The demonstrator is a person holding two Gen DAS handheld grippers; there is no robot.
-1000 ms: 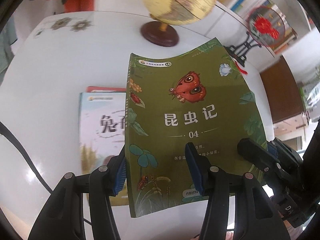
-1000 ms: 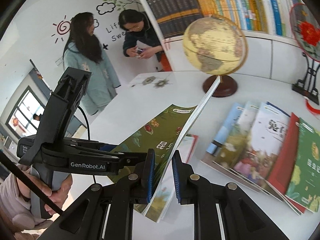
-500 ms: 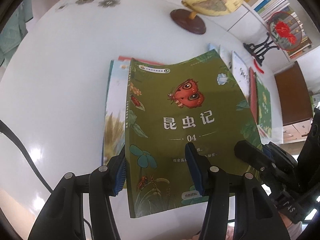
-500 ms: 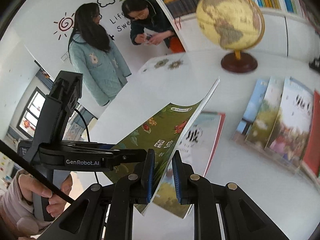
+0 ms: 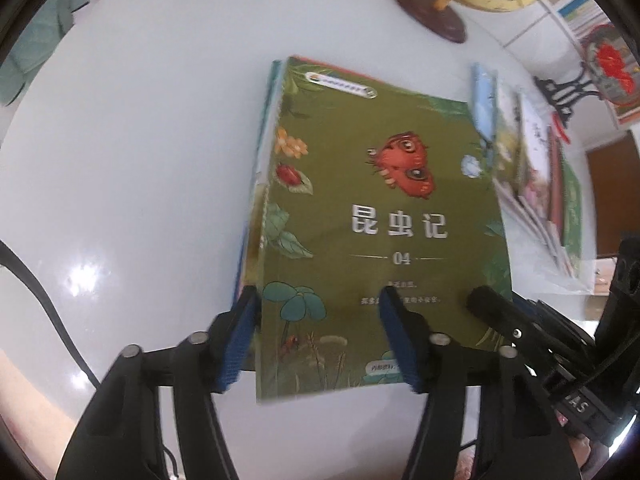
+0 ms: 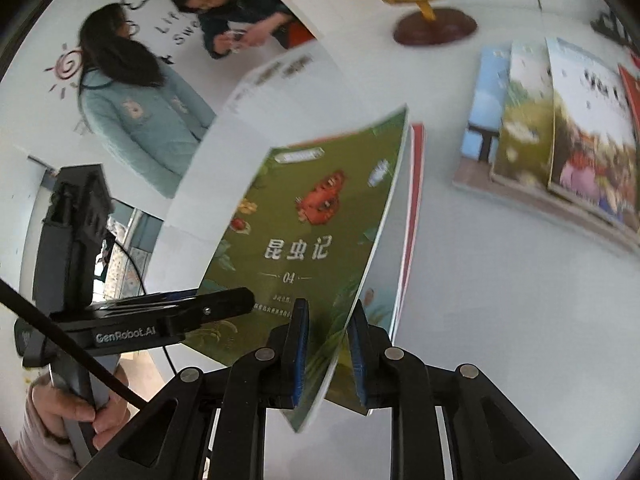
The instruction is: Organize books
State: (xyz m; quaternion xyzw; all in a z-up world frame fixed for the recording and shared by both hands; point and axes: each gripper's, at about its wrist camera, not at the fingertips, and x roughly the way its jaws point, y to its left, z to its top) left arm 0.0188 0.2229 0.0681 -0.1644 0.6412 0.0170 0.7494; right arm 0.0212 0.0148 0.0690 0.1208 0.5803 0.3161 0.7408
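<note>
A green book [image 5: 380, 216] with a red butterfly on its cover rests on a small stack whose red-edged book [image 6: 416, 200] shows beneath it. My left gripper [image 5: 320, 336] straddles its near spine corner, one pad left of the spine, the other over the cover; its jaws are opening and no pad presses. My right gripper [image 6: 329, 344] has the book's [image 6: 304, 240] curved right edge between its blue pads; the jaws are opening and a gap shows on each side. One of the right fingers [image 5: 496, 312] lies by the cover's right corner.
The books lie on a white round table [image 5: 140, 160]. A fanned row of books [image 6: 560, 140] lies to the right. Behind stand a globe on a wooden base [image 5: 432, 16] and a red fan ornament [image 5: 608, 68]. Two people [image 6: 132, 108] stand beyond the table.
Both grippers came down with the green book, which now lies lower over the stack. The right pads have parted from the book's edge. Both views tilted further down toward the table.
</note>
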